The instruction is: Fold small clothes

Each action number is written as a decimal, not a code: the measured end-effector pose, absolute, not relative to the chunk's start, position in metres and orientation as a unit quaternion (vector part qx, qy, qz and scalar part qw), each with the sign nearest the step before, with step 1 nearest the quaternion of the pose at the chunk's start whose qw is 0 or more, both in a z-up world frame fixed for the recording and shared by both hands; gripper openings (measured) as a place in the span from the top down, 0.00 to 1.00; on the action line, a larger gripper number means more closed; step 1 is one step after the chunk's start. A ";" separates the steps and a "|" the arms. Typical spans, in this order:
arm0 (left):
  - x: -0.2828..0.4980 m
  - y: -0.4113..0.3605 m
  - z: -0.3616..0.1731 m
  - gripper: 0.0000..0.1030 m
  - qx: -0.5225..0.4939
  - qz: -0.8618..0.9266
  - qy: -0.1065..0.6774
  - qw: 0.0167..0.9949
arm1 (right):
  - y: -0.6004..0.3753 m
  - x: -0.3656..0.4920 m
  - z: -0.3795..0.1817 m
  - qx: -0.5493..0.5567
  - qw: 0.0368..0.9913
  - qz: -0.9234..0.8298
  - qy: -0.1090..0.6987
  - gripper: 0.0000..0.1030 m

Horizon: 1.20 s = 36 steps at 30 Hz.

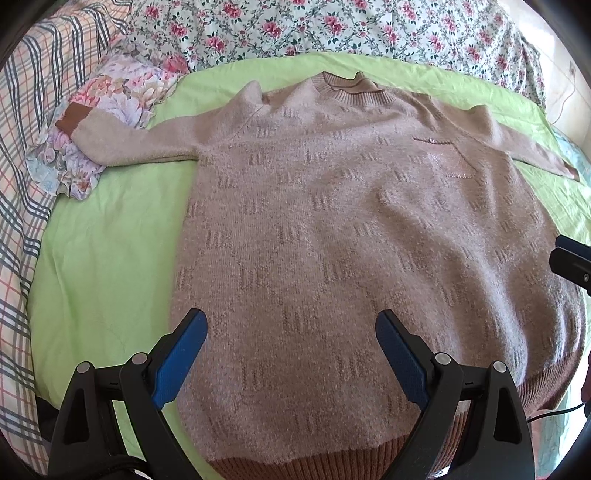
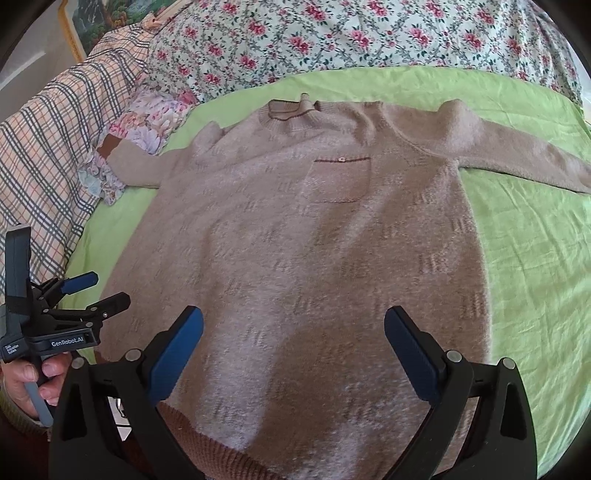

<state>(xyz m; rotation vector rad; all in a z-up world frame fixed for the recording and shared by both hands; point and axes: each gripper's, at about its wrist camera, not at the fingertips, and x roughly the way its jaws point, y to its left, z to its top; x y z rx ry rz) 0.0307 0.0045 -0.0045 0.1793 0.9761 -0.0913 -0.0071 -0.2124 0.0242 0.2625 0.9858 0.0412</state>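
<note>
A beige knitted sweater (image 1: pixel 332 221) (image 2: pixel 314 258) lies flat and face up on a green sheet (image 1: pixel 103 240) (image 2: pixel 535 258), collar far, brown ribbed hem (image 1: pixel 303 465) near me. Both sleeves are spread out sideways; the left cuff (image 1: pixel 72 118) rests on a floral cloth. A chest pocket (image 2: pixel 338 181) shows on the front. My left gripper (image 1: pixel 291 325) hovers open above the lower body of the sweater, nothing between its blue pads. My right gripper (image 2: pixel 293 321) is also open over the lower body. The left gripper (image 2: pixel 92 291) appears in the right wrist view, held by a hand (image 2: pixel 29 380).
A floral quilt (image 1: pixel 332 26) (image 2: pixel 369 37) runs along the far side of the bed. A plaid blanket (image 1: pixel 22 147) (image 2: pixel 48 147) lies at the left, with a small crumpled floral cloth (image 1: pixel 110 96) (image 2: pixel 147 122) beside it. A framed picture (image 2: pixel 96 22) stands at the far left.
</note>
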 end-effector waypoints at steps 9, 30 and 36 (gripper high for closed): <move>0.067 0.002 0.002 0.10 0.076 -0.042 0.471 0.878 | -0.281 -0.003 0.022 0.151 0.878 -0.045 0.451 0.04; 0.140 -0.028 -0.012 0.10 0.094 -0.024 0.488 0.867 | -0.603 -0.004 0.032 0.329 0.826 -0.324 0.323 0.34; 0.151 -0.039 -0.027 0.10 0.099 -0.030 0.506 0.857 | -0.661 -0.007 0.018 0.394 0.803 -0.350 0.280 0.47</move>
